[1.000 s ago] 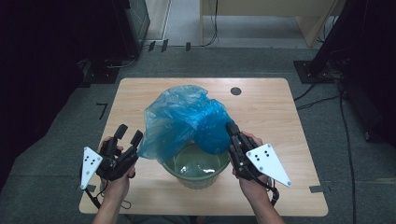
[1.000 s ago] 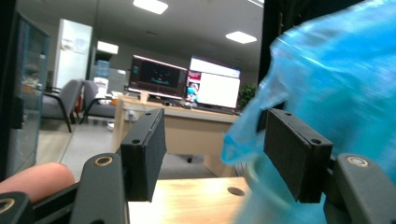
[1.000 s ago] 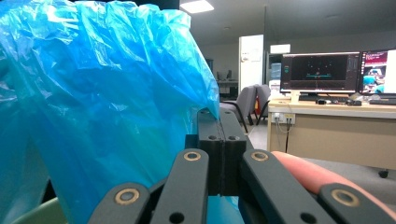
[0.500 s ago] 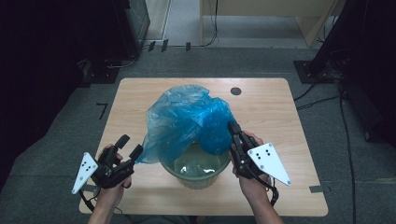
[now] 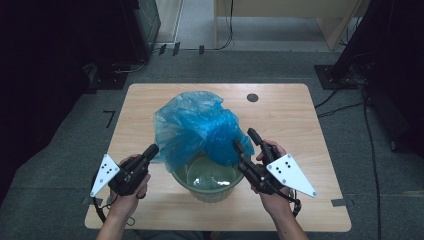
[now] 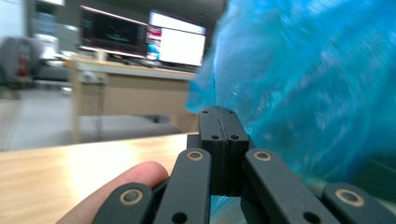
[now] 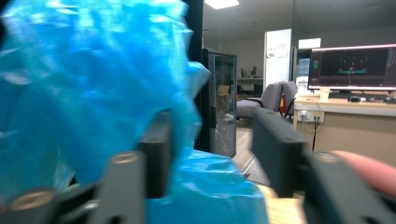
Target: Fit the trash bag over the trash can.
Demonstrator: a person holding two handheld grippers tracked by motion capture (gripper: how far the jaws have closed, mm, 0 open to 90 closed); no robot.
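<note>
Now both my grippers flank the blue plastic bag (image 5: 197, 127) bunched over the green bin (image 5: 210, 177).
My left gripper (image 5: 150, 150) has just clamped shut at the bag's left edge; whether film is pinched, I cannot tell. My right gripper (image 5: 245, 139) has just opened, jaws apart, the inner one against the bag.
</note>
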